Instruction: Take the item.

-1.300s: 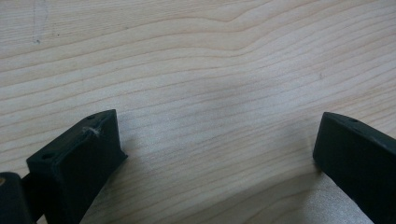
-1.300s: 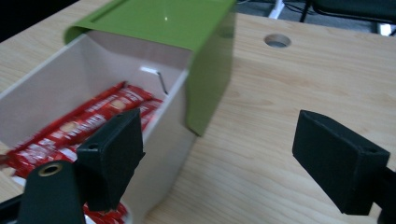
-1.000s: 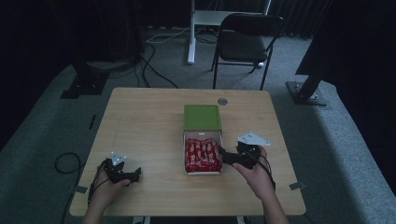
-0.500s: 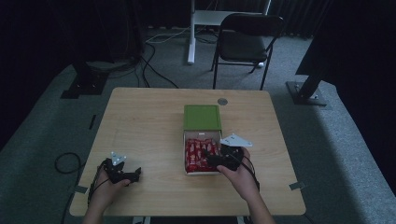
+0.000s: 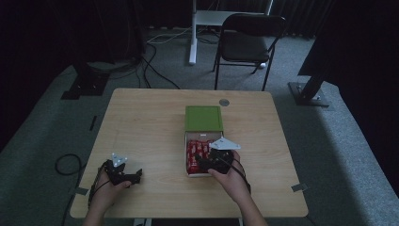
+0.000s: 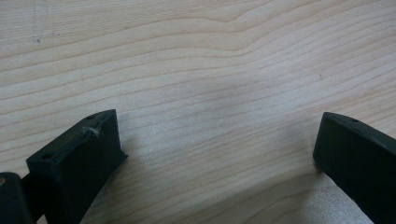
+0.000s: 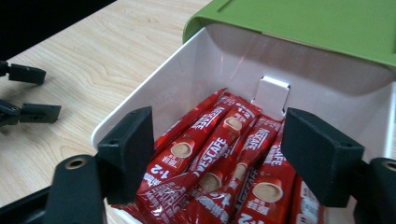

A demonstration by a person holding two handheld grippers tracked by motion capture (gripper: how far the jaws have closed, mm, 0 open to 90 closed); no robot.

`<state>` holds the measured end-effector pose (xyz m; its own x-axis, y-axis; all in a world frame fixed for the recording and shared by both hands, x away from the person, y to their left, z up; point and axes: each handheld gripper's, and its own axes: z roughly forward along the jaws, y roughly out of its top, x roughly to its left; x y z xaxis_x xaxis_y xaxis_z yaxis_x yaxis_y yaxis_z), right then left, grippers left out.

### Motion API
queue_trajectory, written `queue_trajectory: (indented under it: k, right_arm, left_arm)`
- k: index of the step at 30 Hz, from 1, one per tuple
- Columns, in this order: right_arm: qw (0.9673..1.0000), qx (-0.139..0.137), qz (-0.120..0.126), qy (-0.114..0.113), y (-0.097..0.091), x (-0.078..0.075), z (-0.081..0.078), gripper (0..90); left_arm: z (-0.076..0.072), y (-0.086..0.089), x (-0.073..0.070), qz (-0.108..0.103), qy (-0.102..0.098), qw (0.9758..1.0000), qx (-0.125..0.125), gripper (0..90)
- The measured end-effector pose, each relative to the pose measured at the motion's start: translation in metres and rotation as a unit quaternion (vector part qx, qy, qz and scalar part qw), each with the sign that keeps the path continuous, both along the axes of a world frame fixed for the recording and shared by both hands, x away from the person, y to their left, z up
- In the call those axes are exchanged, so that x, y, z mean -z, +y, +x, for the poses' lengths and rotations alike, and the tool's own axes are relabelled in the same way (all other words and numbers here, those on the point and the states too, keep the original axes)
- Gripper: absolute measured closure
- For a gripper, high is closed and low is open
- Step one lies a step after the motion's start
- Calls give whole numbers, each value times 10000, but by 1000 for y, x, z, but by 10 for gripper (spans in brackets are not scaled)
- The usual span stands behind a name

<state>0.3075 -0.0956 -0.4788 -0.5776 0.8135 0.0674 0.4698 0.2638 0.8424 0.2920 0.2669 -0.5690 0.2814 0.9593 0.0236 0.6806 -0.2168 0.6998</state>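
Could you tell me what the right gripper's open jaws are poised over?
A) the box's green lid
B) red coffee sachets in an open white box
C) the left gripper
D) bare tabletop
B: in the right gripper view the right gripper frames the red sachets inside the white box.

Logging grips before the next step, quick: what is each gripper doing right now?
Left gripper: open, empty, over bare table.
Right gripper: open, jaws just closing, above the red sachets in the box, holding nothing.
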Motion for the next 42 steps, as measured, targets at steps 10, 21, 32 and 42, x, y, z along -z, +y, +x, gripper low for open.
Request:
queue_trajectory:
  k: [10, 21, 32, 42]
  right_arm:
    - [9997, -85, -114, 188, 9, 11, 0, 415]
    - [9983, 66, -53, 577, 13, 22, 1, 529]
    - [9981, 115, -119, 586, 17, 30, 1, 743]
    - [9987, 48, 39, 505, 10, 25, -3, 862]
  left_arm:
    - [0, 0, 0, 2, 3, 10000, 4, 16]
    - [0, 0, 0, 2, 3, 10000, 2, 16]
    - [0, 0, 0, 4, 2, 10000, 3, 16]
    - [0, 0, 0, 1, 2, 10000, 2, 16]
